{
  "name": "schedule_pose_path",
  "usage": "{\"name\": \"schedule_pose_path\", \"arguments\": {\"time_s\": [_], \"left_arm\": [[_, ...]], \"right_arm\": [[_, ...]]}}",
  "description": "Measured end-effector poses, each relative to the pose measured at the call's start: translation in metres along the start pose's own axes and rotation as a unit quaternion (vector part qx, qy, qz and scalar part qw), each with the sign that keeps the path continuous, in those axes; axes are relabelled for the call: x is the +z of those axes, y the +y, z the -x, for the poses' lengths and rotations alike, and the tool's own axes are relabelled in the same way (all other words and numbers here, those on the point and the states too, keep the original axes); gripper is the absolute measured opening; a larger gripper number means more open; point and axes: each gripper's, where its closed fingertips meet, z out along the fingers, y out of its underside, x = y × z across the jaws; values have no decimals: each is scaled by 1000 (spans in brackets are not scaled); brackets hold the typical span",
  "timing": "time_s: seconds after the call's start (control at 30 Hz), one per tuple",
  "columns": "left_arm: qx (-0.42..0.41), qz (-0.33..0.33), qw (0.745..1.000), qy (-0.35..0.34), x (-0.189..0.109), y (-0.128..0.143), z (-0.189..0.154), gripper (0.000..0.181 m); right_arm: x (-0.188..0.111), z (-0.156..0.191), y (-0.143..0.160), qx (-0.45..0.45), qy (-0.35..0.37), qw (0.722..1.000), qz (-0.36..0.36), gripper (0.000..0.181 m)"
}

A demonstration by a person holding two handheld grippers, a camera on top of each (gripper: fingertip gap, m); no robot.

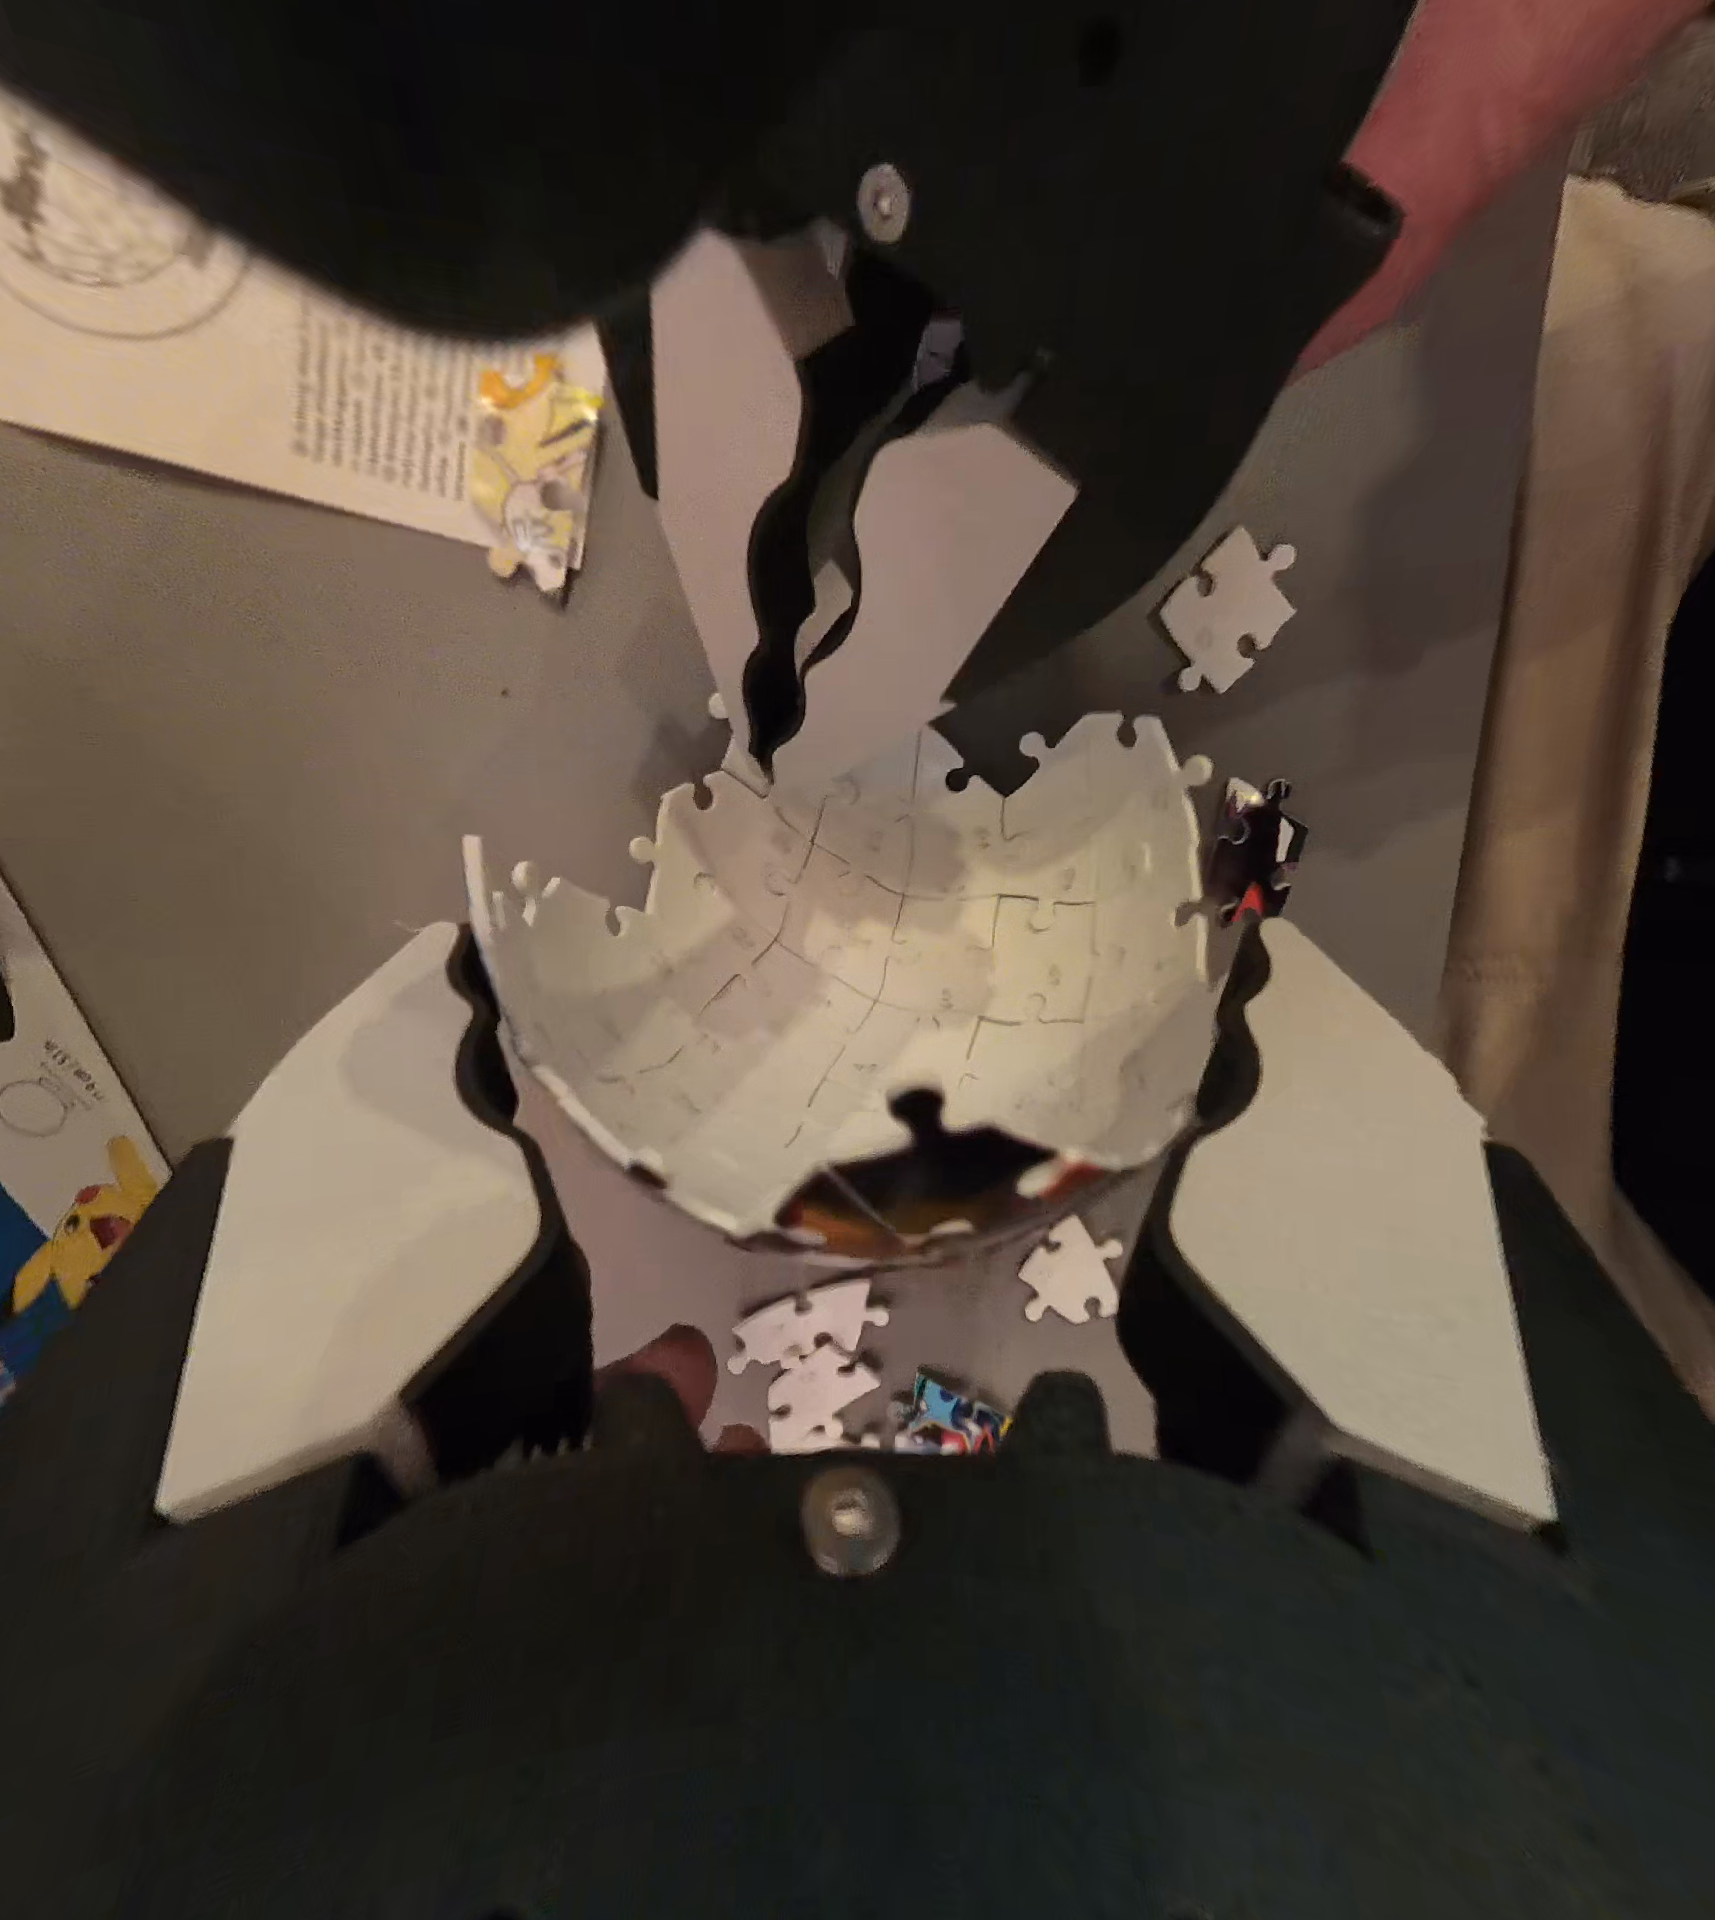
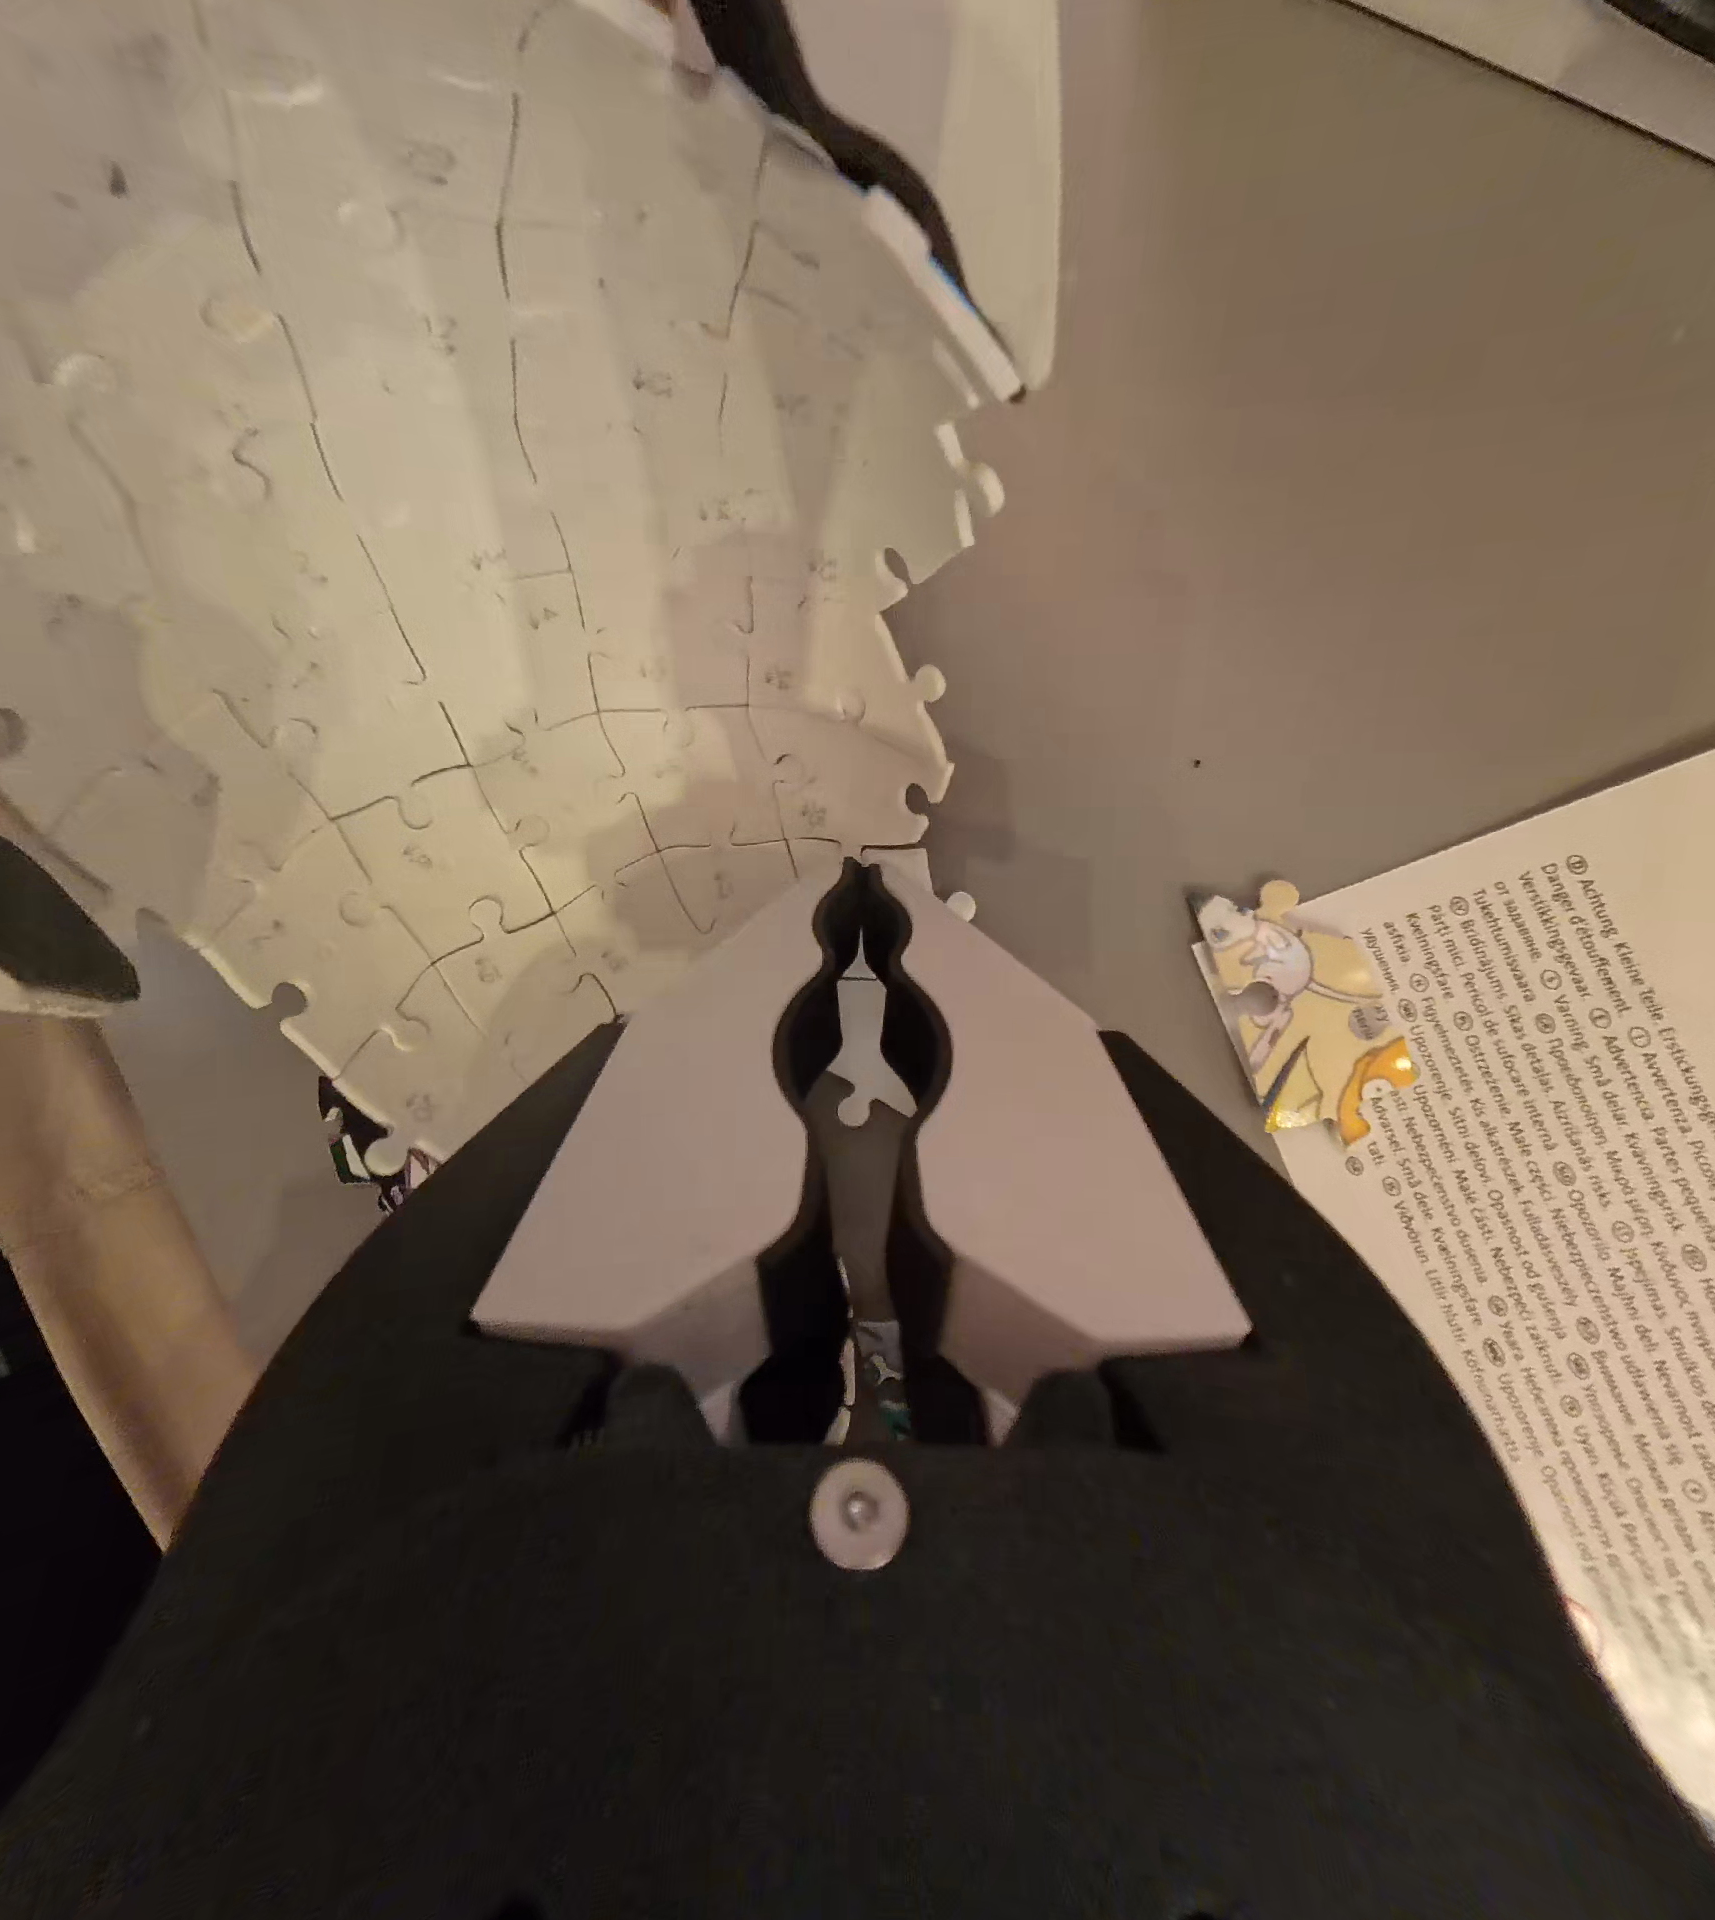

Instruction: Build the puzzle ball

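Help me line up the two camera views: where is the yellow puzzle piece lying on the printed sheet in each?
Left wrist view: yellow puzzle piece upper left, on the printed sheet's edge.
Right wrist view: right of centre, on the sheet's left corner.
Shared landmark: the half-built puzzle ball.

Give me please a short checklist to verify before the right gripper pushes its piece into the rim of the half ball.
1. Left gripper holds the half-built white puzzle-ball shell from both sides: ok.
2. Right gripper is shut on a small white puzzle piece: ok.
3. Right gripper tips are at the shell's jagged rim: ok.
4. Tab of the piece lines up with the rim's gap: cannot tell, the gripper hides it.
5. Loose white pieces lie on the grey table, apart from the gripper: ok.
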Motion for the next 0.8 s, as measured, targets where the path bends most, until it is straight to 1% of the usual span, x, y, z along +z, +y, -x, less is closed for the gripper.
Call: {"name": "schedule_pose_path", "arguments": {"time_s": [0.03,0.1,0.2,0.33,0.4,0.43,0.57,0.63,0.8], "left_arm": [[0,-18,1000,0,-3,-2,-1,129],[0,-40,999,-4,-8,-5,0,130],[7,-44,999,-11,-13,-2,-1,134],[-17,-107,994,-7,-21,6,-6,135],[-40,-136,990,-14,-20,9,-1,129],[-45,-148,988,-12,-21,9,-1,130],[-53,-177,982,-28,-18,7,1,130],[-59,-179,981,-32,-15,4,3,130],[-42,-180,982,-44,-11,-9,2,129]], "right_arm": [[0,0,0,-1,0,1000,0,0],[0,0,0,2,-3,1000,0,0],[0,0,0,9,-9,1000,-2,0],[0,0,1,5,-3,1000,-1,0],[0,0,1,4,-5,1000,-1,0],[0,0,1,4,-7,1000,-2,0],[0,0,1,1,-1,1000,-1,0],[0,0,0,1,-2,1000,-3,0],[-1,0,0,-1,-1,1000,-13,0]]}}
